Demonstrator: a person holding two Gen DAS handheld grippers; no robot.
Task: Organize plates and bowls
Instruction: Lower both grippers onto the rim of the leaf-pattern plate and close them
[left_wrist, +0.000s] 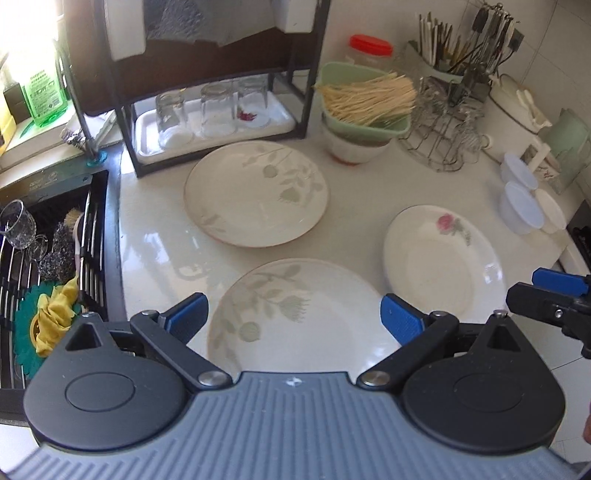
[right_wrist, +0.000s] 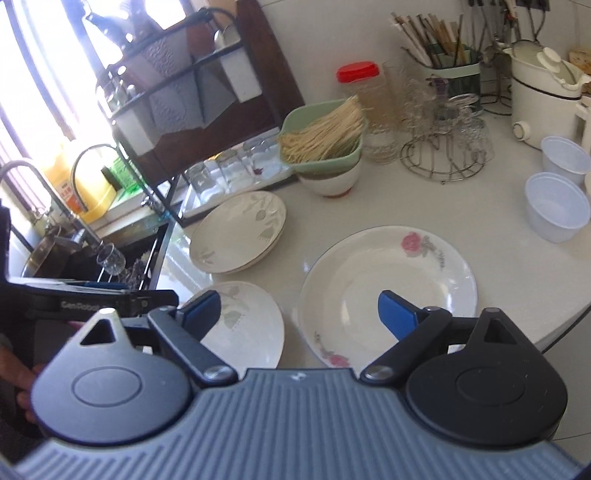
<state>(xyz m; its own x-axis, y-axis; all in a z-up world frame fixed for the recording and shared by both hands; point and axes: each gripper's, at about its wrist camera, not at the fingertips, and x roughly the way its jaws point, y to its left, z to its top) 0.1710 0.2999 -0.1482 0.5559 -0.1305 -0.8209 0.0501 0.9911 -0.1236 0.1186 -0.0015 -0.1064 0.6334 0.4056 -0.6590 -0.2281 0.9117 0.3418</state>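
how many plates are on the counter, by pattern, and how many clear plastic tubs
Leaf-pattern plates: 2, far one, near one
Rose-pattern plate: 1
Clear plastic tubs: 2, and
Total: 5

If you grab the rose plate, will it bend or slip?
The rose plate looks like glazed ceramic, so it probably stays stiff and could break if dropped. Its shiny surface may be slippery between the pads. It lies flat on the counter, so it likely slides rather than rolls.
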